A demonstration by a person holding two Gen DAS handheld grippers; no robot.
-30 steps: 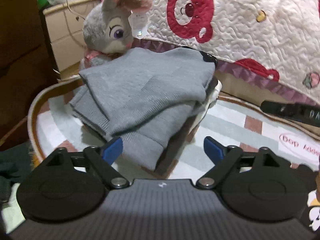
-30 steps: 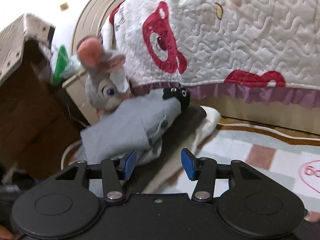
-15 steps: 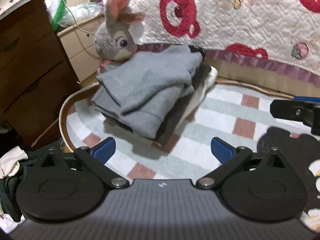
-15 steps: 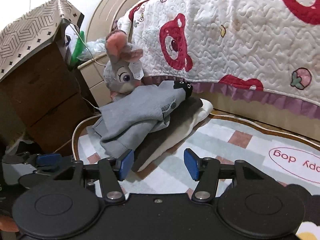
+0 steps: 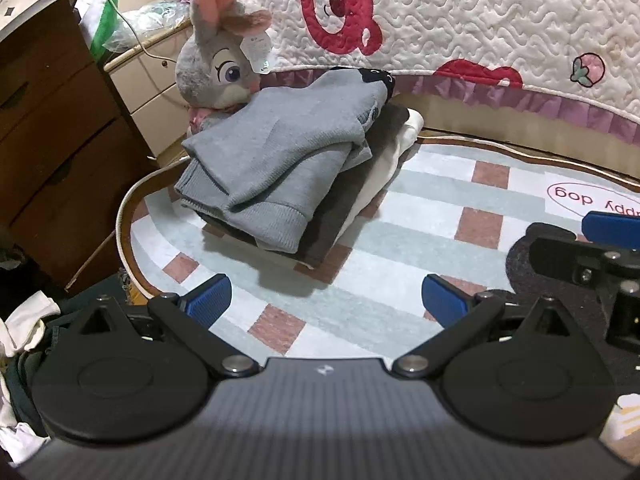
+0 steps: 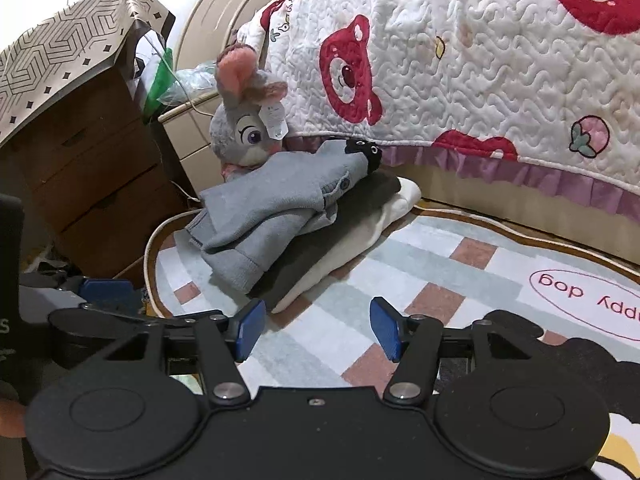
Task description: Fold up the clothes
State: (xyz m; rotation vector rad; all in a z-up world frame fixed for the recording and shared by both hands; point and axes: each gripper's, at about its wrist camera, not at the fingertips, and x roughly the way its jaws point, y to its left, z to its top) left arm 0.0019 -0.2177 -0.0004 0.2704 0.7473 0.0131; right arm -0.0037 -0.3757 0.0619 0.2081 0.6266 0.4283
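**Stack built, both grippers free**

Your quilt (image 6: pixel 500 60) fills the top of both views: white, wavy-stitched, with red bear faces and a purple frill along its lower edge. Below it lies the rug (image 5: pixel 420 208), flat, checked in pale green, white and dusty pink, with a brown curved border. On the rug, by the plush rabbit (image 5: pixel 218 68), sits the stack (image 5: pixel 304 184): a grey sweater (image 5: pixel 276 160) on top, knitted, with ribbed hems and buttons, over a dark grey piece, over a cream one. All three look folded, edges roughly aligned, though the sweater's layers slump a little to one side. Loose cloth (image 5: pixel 24 332), white and dark, lies crumpled off the rug's left edge; I judge that is what you have left.

Your left gripper (image 5: pixel 326 300) stands spread wide over bare rug, nothing between its blue pads. Your right gripper (image 6: pixel 316 330) has just been opening and is likewise spread and empty, short of the stack.
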